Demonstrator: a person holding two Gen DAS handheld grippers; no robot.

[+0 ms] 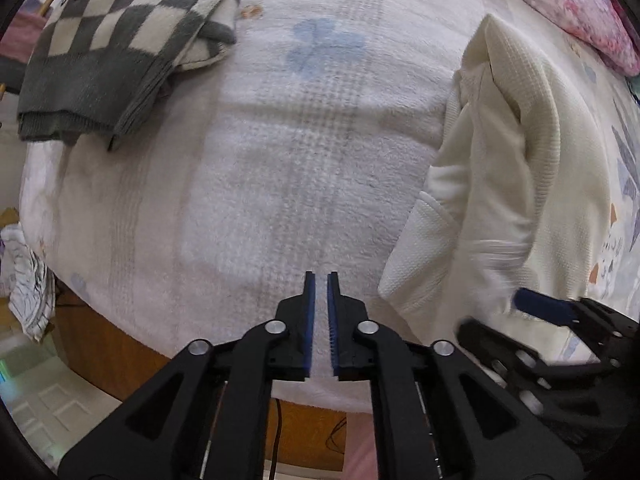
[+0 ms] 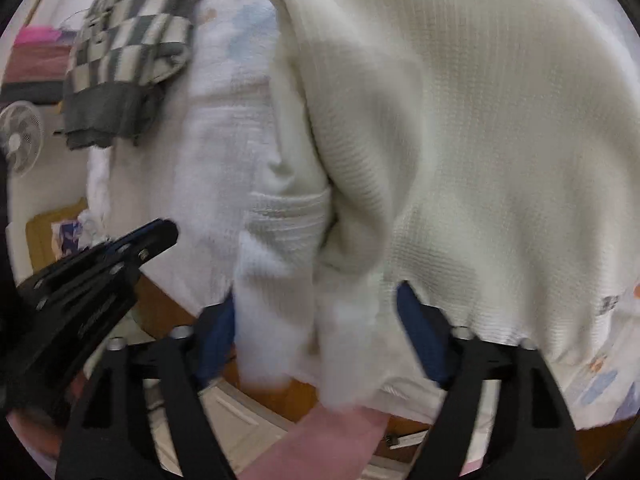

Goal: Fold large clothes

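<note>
Left gripper [image 1: 321,280]: blue-padded fingers nearly together, narrow slit between, nothing held; hovers over white towel-like bed cover [image 1: 256,184] near bed's front edge. Right gripper [image 2: 320,312]: fingers spread wide, cream waffle-knit garment [image 2: 460,140] hanging between them; view blurred, no clamp on cloth visible. Garment lies bunched on right part of bed, just right of left gripper. Folded grey-and-cream checkered sweater [image 1: 120,40] on far left of bed, well apart from cream garment. Pink floral bedding [image 1: 572,4] at far right.
</note>
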